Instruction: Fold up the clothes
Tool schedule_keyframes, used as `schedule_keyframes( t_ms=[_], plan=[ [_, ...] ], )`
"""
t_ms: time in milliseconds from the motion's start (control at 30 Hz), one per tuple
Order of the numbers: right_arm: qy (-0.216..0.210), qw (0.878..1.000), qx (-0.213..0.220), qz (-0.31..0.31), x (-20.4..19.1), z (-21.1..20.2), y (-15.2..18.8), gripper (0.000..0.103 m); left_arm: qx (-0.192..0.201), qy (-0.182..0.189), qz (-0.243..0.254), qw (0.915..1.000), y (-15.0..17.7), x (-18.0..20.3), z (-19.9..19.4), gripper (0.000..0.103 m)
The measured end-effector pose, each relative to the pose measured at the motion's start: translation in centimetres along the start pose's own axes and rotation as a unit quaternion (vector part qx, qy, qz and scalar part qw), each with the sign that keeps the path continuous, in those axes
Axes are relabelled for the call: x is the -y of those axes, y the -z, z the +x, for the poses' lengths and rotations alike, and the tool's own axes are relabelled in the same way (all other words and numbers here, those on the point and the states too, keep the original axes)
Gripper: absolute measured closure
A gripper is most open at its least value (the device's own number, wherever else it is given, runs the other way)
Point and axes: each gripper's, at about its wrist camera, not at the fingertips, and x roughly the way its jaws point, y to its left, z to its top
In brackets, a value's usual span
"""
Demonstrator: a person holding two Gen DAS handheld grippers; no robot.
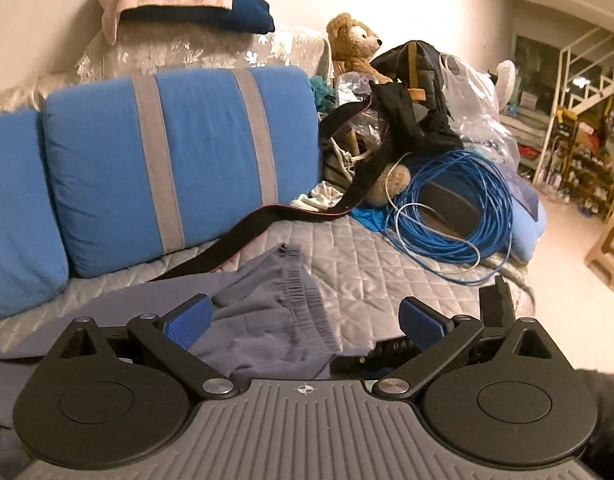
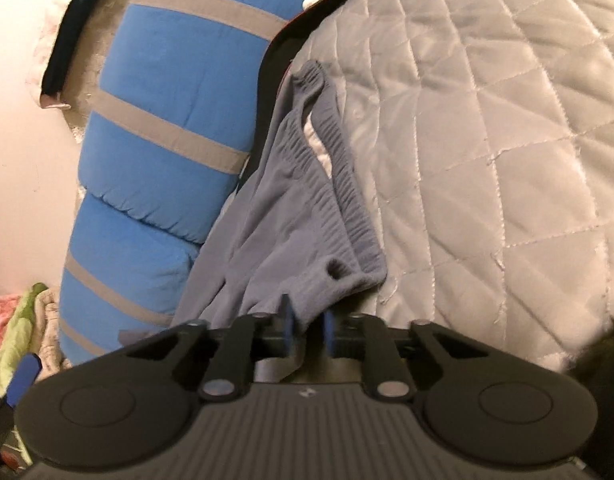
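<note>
A grey-blue garment with an elastic waistband (image 1: 275, 320) lies crumpled on the quilted sofa cover (image 1: 367, 264), close to the blue cushions. My left gripper (image 1: 305, 316) stands wide open just above it, one blue pad (image 1: 189, 320) on each side of the bunched cloth. In the right wrist view the same garment (image 2: 299, 216) stretches away along the cushion. My right gripper (image 2: 307, 328) is shut on the near corner of its waistband, cloth pinched between the blue pads (image 2: 287, 324). Part of the right gripper (image 1: 495, 300) shows behind my left gripper's right finger.
A blue cushion with grey stripes (image 1: 179, 160) backs the seat. A black strap (image 1: 267, 220) runs across the cover toward a pile with a blue cable coil (image 1: 451, 208), plastic bags (image 1: 479, 120) and a teddy bear (image 1: 355, 44). A stool (image 1: 611, 244) stands on the floor right.
</note>
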Motion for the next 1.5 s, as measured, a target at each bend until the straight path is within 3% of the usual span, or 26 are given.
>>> schedule_keyframes(
  t_ms=[233,600,733,933,1133,1200,1267,1400,1433,1500],
  plan=[
    [0.042,0.998,0.006,-0.052,-1.5,-2.3,1.1,0.095,-0.007,0.009,-0.013,0.9999,-0.8,-1.3,1.4,0.002],
    [0.053,0.996,0.0,-0.072,-0.9,-7.3,2.2,0.097,-0.044,0.042,0.001,0.9982,-3.1,-2.5,6.6,0.004],
    [0.055,0.995,0.004,-0.078,-0.6,-9.3,2.5,0.098,-0.06,0.049,0.038,0.9963,-3.9,-2.2,9.6,0.004],
    [0.056,0.993,0.018,-0.1,-0.8,-11.0,2.8,0.099,-0.092,0.062,0.112,0.9874,-4.2,-2.0,16.5,0.018],
    [0.063,0.993,0.01,-0.098,-0.2,-10.6,3.0,0.1,-0.13,0.068,0.136,0.9798,-3.6,-2.6,24.0,0.025],
    [0.064,0.993,0.008,-0.096,0.0,-10.6,3.0,0.1,-0.141,0.057,0.152,0.9767,-3.3,-2.7,26.5,0.03],
    [0.064,0.994,0.007,-0.093,0.0,-10.5,2.9,0.1,-0.152,0.051,0.157,0.9744,-3.0,-3.0,28.6,0.044],
    [0.064,0.994,0.007,-0.093,-0.2,-10.7,2.7,0.1,-0.172,0.041,0.175,0.9685,-2.5,-3.4,32.4,0.055],
    [0.063,0.994,0.009,-0.093,-0.3,-10.7,2.7,0.1,-0.177,0.043,0.178,0.967,-2.5,-3.5,33.1,0.064],
    [0.061,0.994,0.012,-0.091,-0.2,-10.8,2.5,0.1,-0.189,0.043,0.181,0.9642,-2.5,-3.5,34.2,0.092]
  ],
)
